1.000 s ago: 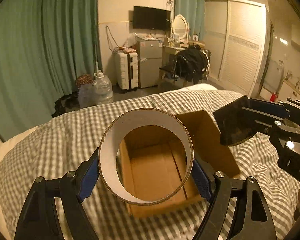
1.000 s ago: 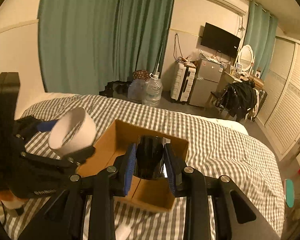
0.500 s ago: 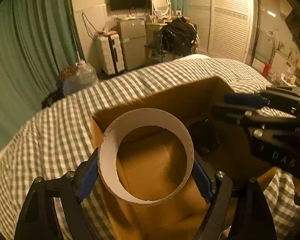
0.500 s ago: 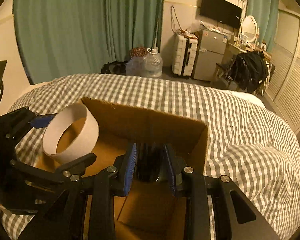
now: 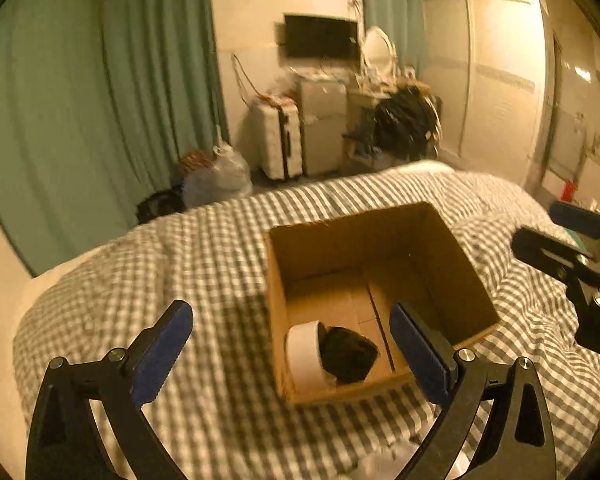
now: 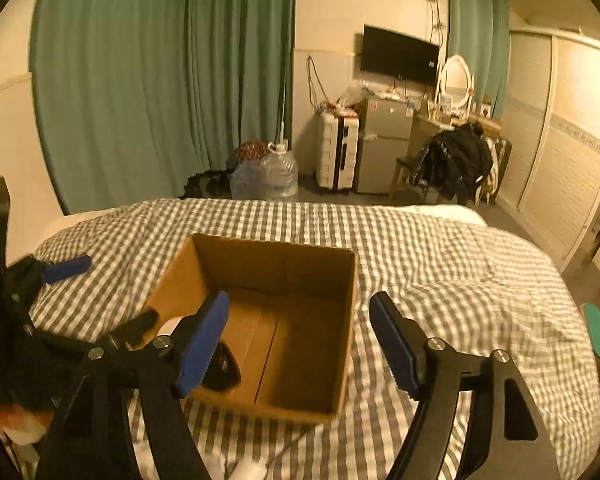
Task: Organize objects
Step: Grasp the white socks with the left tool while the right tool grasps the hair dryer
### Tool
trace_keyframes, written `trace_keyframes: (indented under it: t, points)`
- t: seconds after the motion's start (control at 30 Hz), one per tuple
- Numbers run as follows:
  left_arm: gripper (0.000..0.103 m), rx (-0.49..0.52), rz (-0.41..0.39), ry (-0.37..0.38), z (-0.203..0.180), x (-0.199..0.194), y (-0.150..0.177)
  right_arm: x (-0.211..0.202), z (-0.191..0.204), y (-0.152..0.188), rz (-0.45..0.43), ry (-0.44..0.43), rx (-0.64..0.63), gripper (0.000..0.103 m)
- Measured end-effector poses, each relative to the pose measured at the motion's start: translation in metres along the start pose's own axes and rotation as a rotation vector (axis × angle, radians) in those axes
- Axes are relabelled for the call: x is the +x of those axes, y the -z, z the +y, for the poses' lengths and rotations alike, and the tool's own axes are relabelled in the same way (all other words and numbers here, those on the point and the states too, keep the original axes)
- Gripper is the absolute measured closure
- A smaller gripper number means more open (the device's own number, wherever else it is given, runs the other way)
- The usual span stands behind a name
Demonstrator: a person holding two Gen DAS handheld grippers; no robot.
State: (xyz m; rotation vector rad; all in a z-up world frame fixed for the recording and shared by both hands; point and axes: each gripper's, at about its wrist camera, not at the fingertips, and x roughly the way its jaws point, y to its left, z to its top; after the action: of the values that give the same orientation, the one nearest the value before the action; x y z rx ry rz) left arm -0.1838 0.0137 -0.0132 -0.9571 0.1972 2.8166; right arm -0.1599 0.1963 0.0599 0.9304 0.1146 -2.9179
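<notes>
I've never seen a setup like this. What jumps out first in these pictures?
The open cardboard box in the middle of the gray checked bedspread draws the eye first, with a white cardboard ring and a black object lying side by side in its near corner. Next come the blue-padded fingers of the left hand-held gripper and the right hand-held gripper, both spread open and holding nothing, just short of the box.

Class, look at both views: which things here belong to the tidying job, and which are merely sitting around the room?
Part of the job:
cardboard box on the bed
white roll inside it
black object beside the roll
left gripper, open
right gripper, open

Just lying about:
suitcase
water jug
mini fridge
television
</notes>
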Motion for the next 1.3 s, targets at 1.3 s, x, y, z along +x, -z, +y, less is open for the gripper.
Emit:
trace_keyframes:
  t: [1.3]
  points:
    - [0.001, 0.039, 0.291, 0.047, -0.001, 0.023, 0.163, 0.029, 0.052, 0.196, 0.439, -0.049, 0.01, 0.025]
